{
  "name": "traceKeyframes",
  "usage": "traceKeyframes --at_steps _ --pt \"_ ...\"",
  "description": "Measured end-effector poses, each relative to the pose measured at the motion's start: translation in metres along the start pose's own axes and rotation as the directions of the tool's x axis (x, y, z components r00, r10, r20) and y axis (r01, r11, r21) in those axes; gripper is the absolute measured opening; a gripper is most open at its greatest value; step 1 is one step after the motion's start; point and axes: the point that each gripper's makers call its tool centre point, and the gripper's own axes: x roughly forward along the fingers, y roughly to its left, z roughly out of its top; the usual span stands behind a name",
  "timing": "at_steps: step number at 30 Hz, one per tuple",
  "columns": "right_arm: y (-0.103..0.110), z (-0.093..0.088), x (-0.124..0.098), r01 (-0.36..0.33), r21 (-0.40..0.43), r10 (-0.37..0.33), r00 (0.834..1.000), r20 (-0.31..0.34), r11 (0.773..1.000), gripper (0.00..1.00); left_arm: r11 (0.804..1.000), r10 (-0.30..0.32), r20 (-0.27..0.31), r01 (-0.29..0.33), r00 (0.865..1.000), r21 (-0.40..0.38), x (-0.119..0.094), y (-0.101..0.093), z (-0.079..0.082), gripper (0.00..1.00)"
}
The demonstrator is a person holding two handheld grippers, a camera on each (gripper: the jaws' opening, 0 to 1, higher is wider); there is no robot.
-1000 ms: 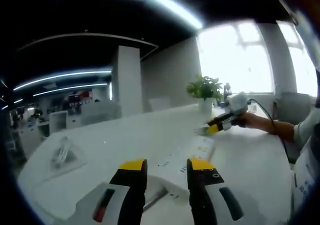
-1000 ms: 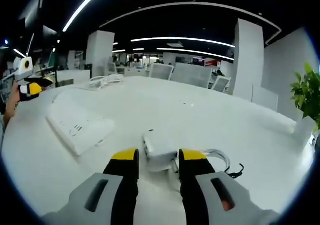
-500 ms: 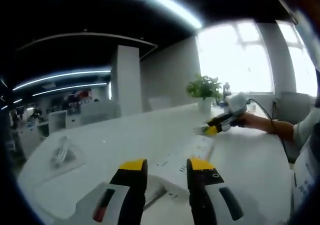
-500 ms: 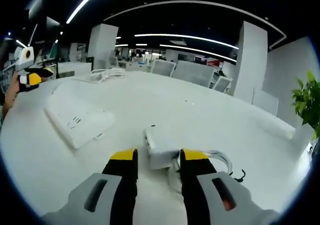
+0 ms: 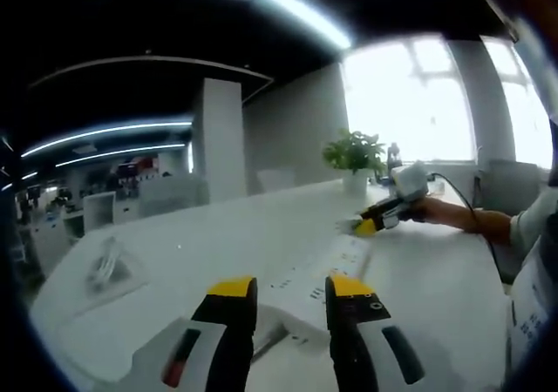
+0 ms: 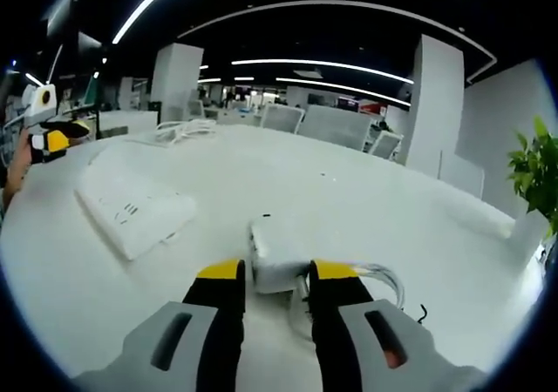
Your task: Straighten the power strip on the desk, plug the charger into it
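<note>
My right hand-held gripper (image 6: 266,272) was low over the tabletop (image 6: 366,209), with its two jaws apart and the white charger (image 6: 277,254) lying just in front of them, partly between the yellow tips. I could not tell if the tips already touched its sides; I judged that they were not yet clamped on it. On the right of the charger, its white cable (image 6: 377,279) lay in a loose bundle on the tabletop. Further to the left, well apart from the charger, lay the white power strip (image 6: 132,206), at an angle to my view.

My left hand-held gripper (image 5: 289,289) also had its jaws apart and held nothing. It hung over the near end of the power strip (image 5: 318,274), which ran away from it towards the right hand-held gripper (image 5: 370,222) at the far right. A plant (image 5: 356,155) in a white pot stood beyond, near the window.

In my judgement the step in hand was to take up the charger. The next move called for closing the right jaws firmly on its body, then lifting it and carrying it left to the strip. The left jaws were in a good place to steady or straighten the strip first, so that the sockets faced the plug.
</note>
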Motion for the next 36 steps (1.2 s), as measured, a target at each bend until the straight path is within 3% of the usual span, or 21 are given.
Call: traceKeyframes --at_steps 36 --pt "0.0045 0.0020 -0.0046 -0.037 0.037 0.035 0.999 0.033 0.999 0.25 1.000 -0.006 -0.010 0.006 1.000 0.004 0.0000 -0.0018 -0.0018 0.32"
